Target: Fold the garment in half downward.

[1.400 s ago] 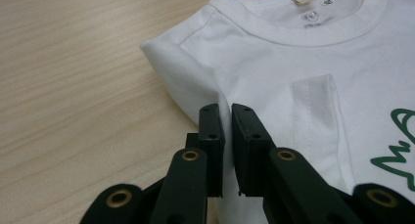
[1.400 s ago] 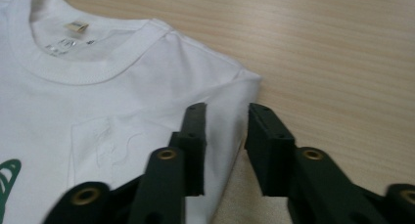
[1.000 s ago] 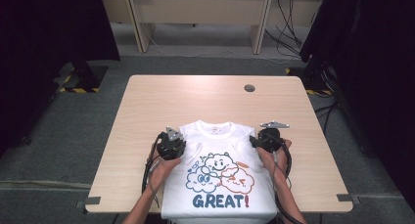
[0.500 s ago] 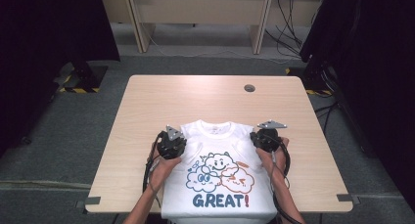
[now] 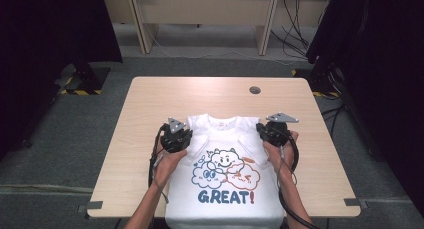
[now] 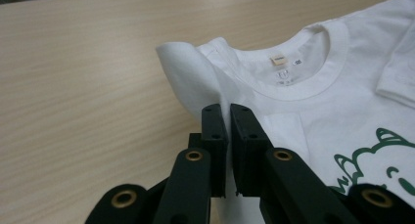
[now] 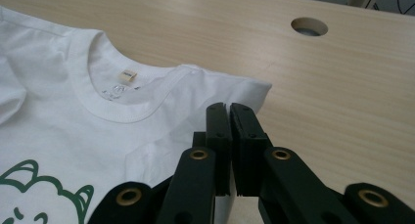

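White cotton T-shirt (image 5: 225, 154) with a cartoon cloud print and "GREAT!" lettering lies face up in the lower centre of the high view, collar toward the far edge, hem hanging off the near edge of the light wood worktop (image 5: 150, 99). Sleeves look already tucked in.

My left claw (image 6: 227, 111) is clenched on the shirt's shoulder at lower centre of the left gripper view; a fold of white fabric is pinched between the jaws and stands up in a small peak to the upper left of them. My right claw (image 7: 226, 109) is clenched on the opposite shoulder, at lower centre of the right gripper view, right by the edge where the cloth meets bare wood. In the high view both claws sit level with each other on either side of the collar (image 5: 221, 121).

Step in hand, as I judge it: lift both shoulders to fold or move the shirt. To do it well: keep both pinches tight, raise both hands evenly so the collar stays straight, keep the cloth taut between the claws without stretching the neck. The right grip sits close to the fabric edge, so a jerk could slip it. Round cable hole (image 7: 309, 26) in the worktop is well apart, no snag risk.
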